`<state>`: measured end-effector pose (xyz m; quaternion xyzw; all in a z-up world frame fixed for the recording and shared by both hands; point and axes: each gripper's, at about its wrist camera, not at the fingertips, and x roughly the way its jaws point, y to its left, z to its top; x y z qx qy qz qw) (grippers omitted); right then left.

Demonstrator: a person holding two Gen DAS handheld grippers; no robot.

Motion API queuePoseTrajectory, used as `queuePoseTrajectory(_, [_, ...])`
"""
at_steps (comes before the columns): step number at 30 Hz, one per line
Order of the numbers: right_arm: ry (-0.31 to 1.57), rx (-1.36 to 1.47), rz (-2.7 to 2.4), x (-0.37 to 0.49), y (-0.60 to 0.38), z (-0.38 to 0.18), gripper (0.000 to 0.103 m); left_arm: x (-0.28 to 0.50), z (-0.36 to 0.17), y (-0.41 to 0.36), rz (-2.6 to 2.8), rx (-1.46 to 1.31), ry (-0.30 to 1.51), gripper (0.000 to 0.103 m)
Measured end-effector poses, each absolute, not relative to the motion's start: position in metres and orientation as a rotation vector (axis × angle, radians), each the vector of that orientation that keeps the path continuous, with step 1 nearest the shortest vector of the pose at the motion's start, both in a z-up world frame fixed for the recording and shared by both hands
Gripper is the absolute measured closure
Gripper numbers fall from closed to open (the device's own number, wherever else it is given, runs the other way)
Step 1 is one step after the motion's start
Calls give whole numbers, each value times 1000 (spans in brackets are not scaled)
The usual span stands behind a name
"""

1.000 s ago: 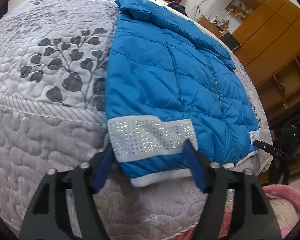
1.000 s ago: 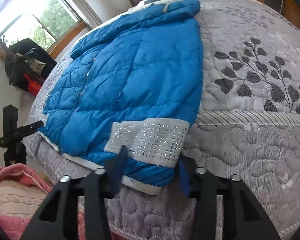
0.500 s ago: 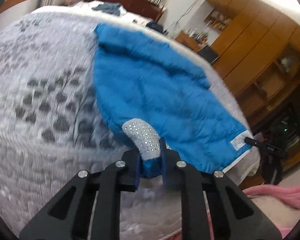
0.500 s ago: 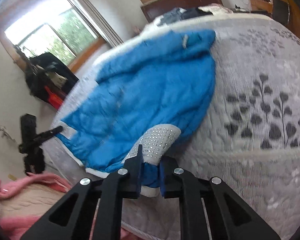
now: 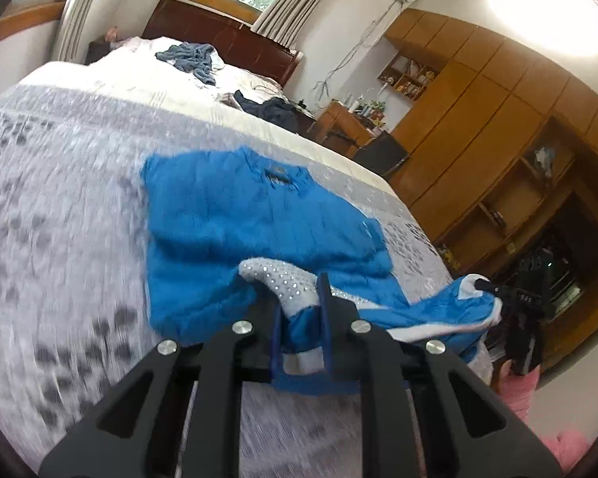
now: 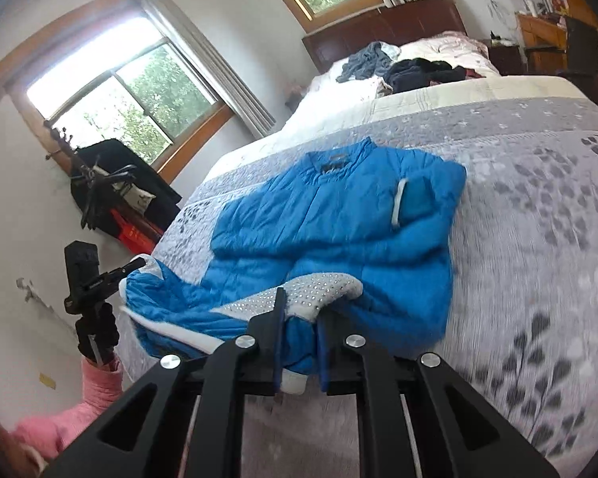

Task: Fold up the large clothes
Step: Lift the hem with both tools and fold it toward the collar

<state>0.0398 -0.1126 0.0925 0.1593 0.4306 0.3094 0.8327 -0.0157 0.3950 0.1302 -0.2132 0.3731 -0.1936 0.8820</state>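
Hem now lifted off quilt [image 5: 59,239] | both grippers clenched on jacket [image 5: 227,219] hem: left gripper [image 5: 301,318] 6 o'clock, right gripper [image 6: 301,326] 6 o'clock

A home bedroom: quilted bed [image 5: 59,215] underfoot, dark headboard [image 5: 227,40] at twelve o'clock, wooden wardrobes [image 5: 498,91] at two, curtained window [image 6: 115,91] at ten.

From my seat, the grey leaf-patterned quilted bedspread [image 5: 52,263] smears with motion blur toward the bed's near edge. The blue puffer jacket's [image 5: 235,215] hem disappears between the jaws of both grippers. I can't read the collar label. Small items on the wooden shelves [image 5: 408,75] are indistinct.
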Motion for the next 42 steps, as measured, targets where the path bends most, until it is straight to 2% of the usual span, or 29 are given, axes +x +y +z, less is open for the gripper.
queuePoseTrajectory(7, [1013, 408, 621, 133, -107, 71, 90, 77, 107, 407, -377, -498, 842, 89])
queuePoseTrajectory(14, [1118, 477, 561, 201, -108, 28, 90, 159, 52, 411, -308, -543, 979, 89])
queuePoseTrajectory(19, [1190, 489, 507, 236, -106, -4, 90, 190, 24, 417, -283, -580, 1034, 86])
queuePoseTrajectory(25, [1217, 527, 507, 254, -107, -23, 89, 201, 18, 426, -309, -632, 1044, 83])
queuePoseTrajectory(31, [1172, 568, 561, 236, -122, -7, 70, 182, 32, 449, -367, -737, 1018, 72])
queuePoseTrajectory(33, [1136, 548, 538, 228, -130, 2, 41, 169, 40, 455, -386, -752, 999, 69])
queuePoseTrajectory(34, [1115, 527, 512, 224, -133, 7, 34, 161, 47, 461, -363, -732, 972, 58])
queuePoseTrajectory(36, [1074, 484, 496, 217, -138, 17, 33, 149, 58, 466, -324, -684, 925, 49])
queuePoseTrajectory(40, [1041, 395, 525, 217, -131, 26, 32, 141, 71, 466, -307, -558, 872, 46])
queuePoseTrajectory(42, [1048, 345, 557, 224, -118, 25, 26, 145, 70, 458, -314, -506, 878, 42])
